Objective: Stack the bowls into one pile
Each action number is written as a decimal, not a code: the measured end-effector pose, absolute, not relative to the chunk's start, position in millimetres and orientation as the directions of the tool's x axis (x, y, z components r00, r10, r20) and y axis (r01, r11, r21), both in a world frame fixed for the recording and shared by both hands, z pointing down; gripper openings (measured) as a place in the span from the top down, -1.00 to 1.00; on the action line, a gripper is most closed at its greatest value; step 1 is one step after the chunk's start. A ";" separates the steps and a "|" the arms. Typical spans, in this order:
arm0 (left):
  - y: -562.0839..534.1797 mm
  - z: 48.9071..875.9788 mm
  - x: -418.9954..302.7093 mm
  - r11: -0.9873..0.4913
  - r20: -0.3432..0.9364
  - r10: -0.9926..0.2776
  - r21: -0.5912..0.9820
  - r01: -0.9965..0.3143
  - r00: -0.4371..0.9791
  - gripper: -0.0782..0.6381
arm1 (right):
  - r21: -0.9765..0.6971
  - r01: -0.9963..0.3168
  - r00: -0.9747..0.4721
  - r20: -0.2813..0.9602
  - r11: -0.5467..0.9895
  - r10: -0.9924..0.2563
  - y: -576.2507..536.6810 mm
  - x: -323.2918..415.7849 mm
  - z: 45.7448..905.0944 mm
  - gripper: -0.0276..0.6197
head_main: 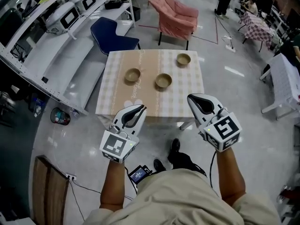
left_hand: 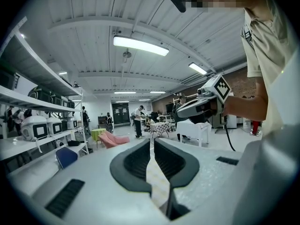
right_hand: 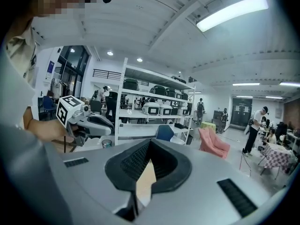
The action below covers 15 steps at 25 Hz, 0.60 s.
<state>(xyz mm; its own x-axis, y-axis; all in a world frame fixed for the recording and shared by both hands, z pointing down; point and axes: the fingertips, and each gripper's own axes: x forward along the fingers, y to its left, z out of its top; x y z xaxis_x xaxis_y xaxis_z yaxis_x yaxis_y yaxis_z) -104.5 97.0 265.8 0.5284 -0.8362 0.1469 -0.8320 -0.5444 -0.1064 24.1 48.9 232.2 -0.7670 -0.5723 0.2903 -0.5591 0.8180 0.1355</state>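
A square counter (head_main: 187, 90) under a pale checked cloth (head_main: 112, 97) fills the upper middle of the head view. Below it, the grey left tool (head_main: 142, 108) sits at lower centre-left and the grey right tool (head_main: 190, 98) at centre-right. Their tips overlap the counter's near edge in the frame. Both tools are clenched on nothing, jaw tips together. Three round tan bowls stand apart on the cloth: left bowl (head_main: 132, 75), middle bowl (head_main: 163, 80) and right bowl (head_main: 183, 59) nearer the top.
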 end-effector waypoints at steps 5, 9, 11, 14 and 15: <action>70.4 272.7 -114.3 -0.519 0.172 -0.850 -0.111 -0.848 0.498 0.69 | 0.113 -0.538 -0.787 0.287 0.835 -0.546 19.7 15.8 239.4 0.91; 43.3 281.6 -116.4 -0.500 0.200 -0.858 -0.114 -0.858 0.473 0.69 | 0.091 -0.520 -0.804 0.284 0.849 -0.522 -11.0 12.5 247.4 0.91; 25.8 284.3 -116.5 -0.489 0.209 -0.863 -0.113 -0.865 0.460 0.69 | 0.083 -0.503 -0.816 0.282 0.860 -0.505 -27.3 9.7 249.0 0.91; -1.1 288.8 -111.9 -0.479 0.223 -0.866 -0.112 -0.871 0.448 0.69 | 0.075 -0.477 -0.830 0.289 0.876 -0.477 -52.0 8.5 253.8 0.91; -9.7 290.7 -110.6 -0.476 0.229 -0.867 -0.112 -0.872 0.444 0.69 | 0.071 -0.471 -0.833 0.292 0.880 -0.469 -60.9 8.6 256.3 0.91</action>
<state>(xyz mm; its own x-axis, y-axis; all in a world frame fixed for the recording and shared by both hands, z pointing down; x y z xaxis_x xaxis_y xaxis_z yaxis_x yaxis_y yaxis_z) -110.6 -9.7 290.7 0.4435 -0.8666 0.2288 -0.8722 -0.4761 -0.1123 8.6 -60.9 256.3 -0.8332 -0.4693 0.2924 -0.4706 0.8795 0.0705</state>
